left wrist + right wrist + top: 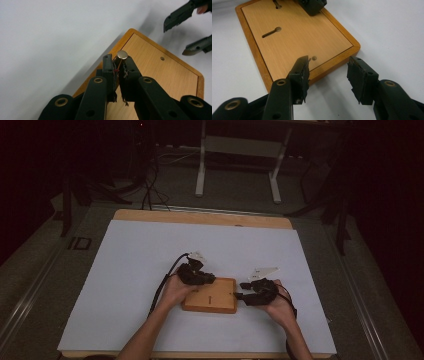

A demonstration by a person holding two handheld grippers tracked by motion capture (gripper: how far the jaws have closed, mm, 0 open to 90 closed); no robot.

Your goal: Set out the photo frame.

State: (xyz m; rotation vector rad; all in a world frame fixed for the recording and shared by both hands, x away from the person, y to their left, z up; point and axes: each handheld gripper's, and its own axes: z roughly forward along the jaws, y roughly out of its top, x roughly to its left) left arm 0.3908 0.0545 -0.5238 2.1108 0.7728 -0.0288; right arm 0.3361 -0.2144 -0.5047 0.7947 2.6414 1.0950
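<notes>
One wooden board [210, 296] lies between your two grippers. Your left gripper [118, 67] clenches one metal pin [121, 55] over the board. Your right gripper [328, 75] stands released, jaws astride the board's corner beside one small hole [314, 58].

Dim room, one lit table
A white sheet [150, 270] covers the wooden table [200, 216], whose bare far edge shows beyond it; grey floor [240, 195] surrounds it, with a white-legged desk frame [240, 150] standing farther back, dark cables [150, 185] trailing on the floor at left, black stands [340, 215] at right, and the far room in darkness
</notes>
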